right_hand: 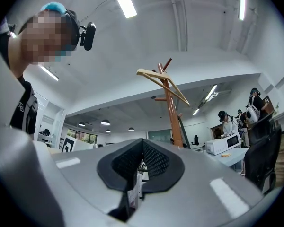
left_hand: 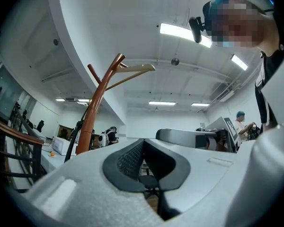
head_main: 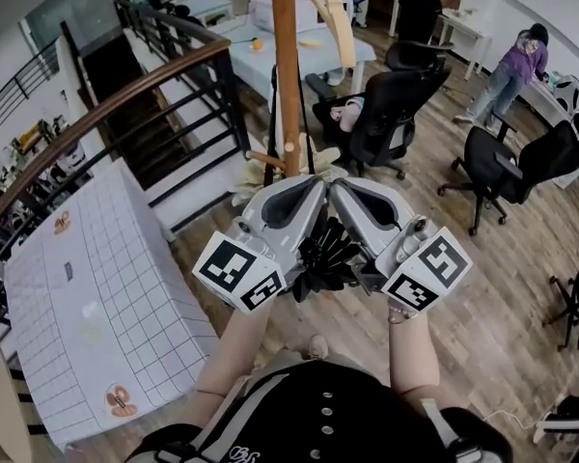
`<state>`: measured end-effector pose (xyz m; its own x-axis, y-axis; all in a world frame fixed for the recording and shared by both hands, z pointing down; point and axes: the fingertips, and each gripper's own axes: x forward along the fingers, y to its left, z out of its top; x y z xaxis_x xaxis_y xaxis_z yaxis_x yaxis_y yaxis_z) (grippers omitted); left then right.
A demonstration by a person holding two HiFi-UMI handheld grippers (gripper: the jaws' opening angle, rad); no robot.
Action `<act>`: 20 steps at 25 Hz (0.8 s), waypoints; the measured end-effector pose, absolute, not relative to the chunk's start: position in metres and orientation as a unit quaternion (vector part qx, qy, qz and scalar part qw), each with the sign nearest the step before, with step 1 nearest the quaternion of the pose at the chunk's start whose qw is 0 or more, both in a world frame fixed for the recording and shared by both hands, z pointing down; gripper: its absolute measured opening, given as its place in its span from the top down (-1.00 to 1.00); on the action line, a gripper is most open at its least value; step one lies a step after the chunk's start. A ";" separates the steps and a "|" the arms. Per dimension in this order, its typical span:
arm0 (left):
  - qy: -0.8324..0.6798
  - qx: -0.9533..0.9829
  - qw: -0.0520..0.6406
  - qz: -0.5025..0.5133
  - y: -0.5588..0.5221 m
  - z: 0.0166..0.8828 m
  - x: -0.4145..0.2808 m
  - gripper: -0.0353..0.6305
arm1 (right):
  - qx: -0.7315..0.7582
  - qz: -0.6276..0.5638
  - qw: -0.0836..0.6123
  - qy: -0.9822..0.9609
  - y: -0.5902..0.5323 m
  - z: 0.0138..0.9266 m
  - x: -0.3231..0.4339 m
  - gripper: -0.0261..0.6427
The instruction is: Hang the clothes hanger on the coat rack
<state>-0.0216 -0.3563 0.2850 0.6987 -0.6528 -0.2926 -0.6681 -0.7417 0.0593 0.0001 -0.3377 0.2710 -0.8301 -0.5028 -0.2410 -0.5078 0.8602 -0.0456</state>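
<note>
The wooden coat rack [head_main: 286,66] stands straight ahead on the wood floor. A pale wooden clothes hanger [head_main: 338,17] hangs from one of its upper branches. The left gripper view shows the rack [left_hand: 97,108] with the hanger [left_hand: 132,72] high on it. In the right gripper view the rack [right_hand: 173,112] and hanger [right_hand: 163,82] also stand well beyond the jaws. My left gripper [head_main: 314,183] and right gripper [head_main: 340,186] are held side by side in front of my chest, short of the rack's foot. Both are shut with nothing between their pads, and both point slightly upward.
A table with a white checked cloth [head_main: 96,297] stands at my left beside a stair railing [head_main: 125,104]. Black office chairs [head_main: 391,104] [head_main: 521,167] sit right of the rack. A person [head_main: 516,66] bends over a desk at the far right.
</note>
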 end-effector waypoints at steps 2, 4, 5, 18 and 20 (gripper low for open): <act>0.364 -0.921 0.023 0.137 -0.357 0.292 -0.023 0.92 | -0.272 0.007 0.115 0.955 -0.342 0.281 0.000 0.92; 0.368 -0.921 0.017 0.127 -0.358 0.300 -0.023 0.92 | -0.279 0.003 0.105 0.955 -0.346 0.292 -0.001 0.92; 0.367 -0.922 0.014 0.123 -0.359 0.304 -0.023 0.92 | -0.281 0.002 0.100 0.954 -0.348 0.296 -0.001 0.92; 0.364 -0.927 0.015 0.092 -0.366 0.324 -0.022 0.92 | -0.294 0.026 0.070 0.953 -0.367 0.313 0.000 0.92; 0.367 -0.926 0.020 0.081 -0.367 0.323 -0.020 0.92 | -0.296 0.023 0.074 0.952 -0.368 0.314 0.001 0.92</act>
